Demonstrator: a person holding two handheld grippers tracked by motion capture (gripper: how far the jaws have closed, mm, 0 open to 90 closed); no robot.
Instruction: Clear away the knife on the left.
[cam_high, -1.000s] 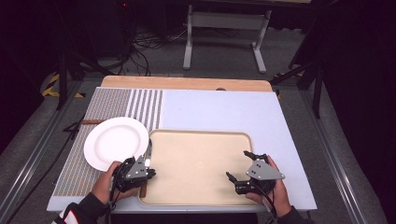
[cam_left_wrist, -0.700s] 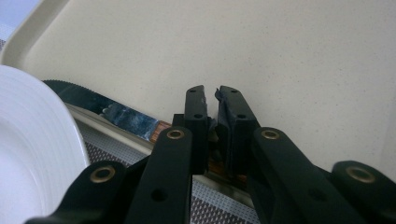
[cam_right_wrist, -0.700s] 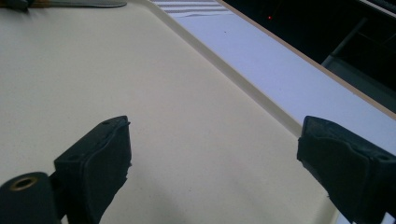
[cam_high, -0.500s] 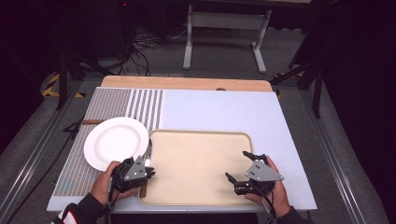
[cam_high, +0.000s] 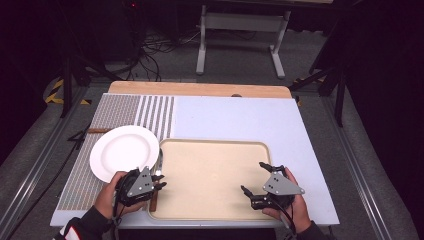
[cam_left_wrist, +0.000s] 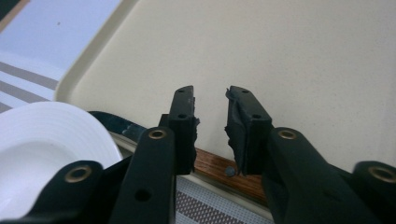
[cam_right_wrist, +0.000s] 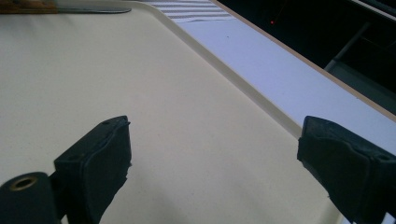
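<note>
Left gripper (cam_high: 159, 181), held at the near left corner of the beige tray (cam_high: 215, 150), is seen with its jaws parted a little, and they have just been opening; nothing is pinched between them. Just below the fingertips (cam_left_wrist: 184, 100) in the left gripper view lies a table knife (cam_left_wrist: 219, 170), its brown wooden handle resting on the tray's near left rim and its dark, shiny blade (cam_left_wrist: 116, 123) running away beside the white plate (cam_high: 124, 151). In the high view the knife (cam_high: 157, 172) is set along the gap between plate and tray, handle near, blade far. The knife is judged to be light and fully stiff; the metal blade would be slick and thin, so a poor place for the pads, while the wooden handle offers a thicker, less slippery hold. It is best taken across the handle's middle, with the jaws straddling its width. As it lies low on the rim, close to the tabletop (cam_high: 235, 117), the fingertips would have to be brought down low on either side. The plate, probably ceramic and breakable, sits just beside the blade and should not be knocked. Right gripper (cam_high: 252, 181) is held over the tray's near right part with jaws spread wide and empty.
</note>
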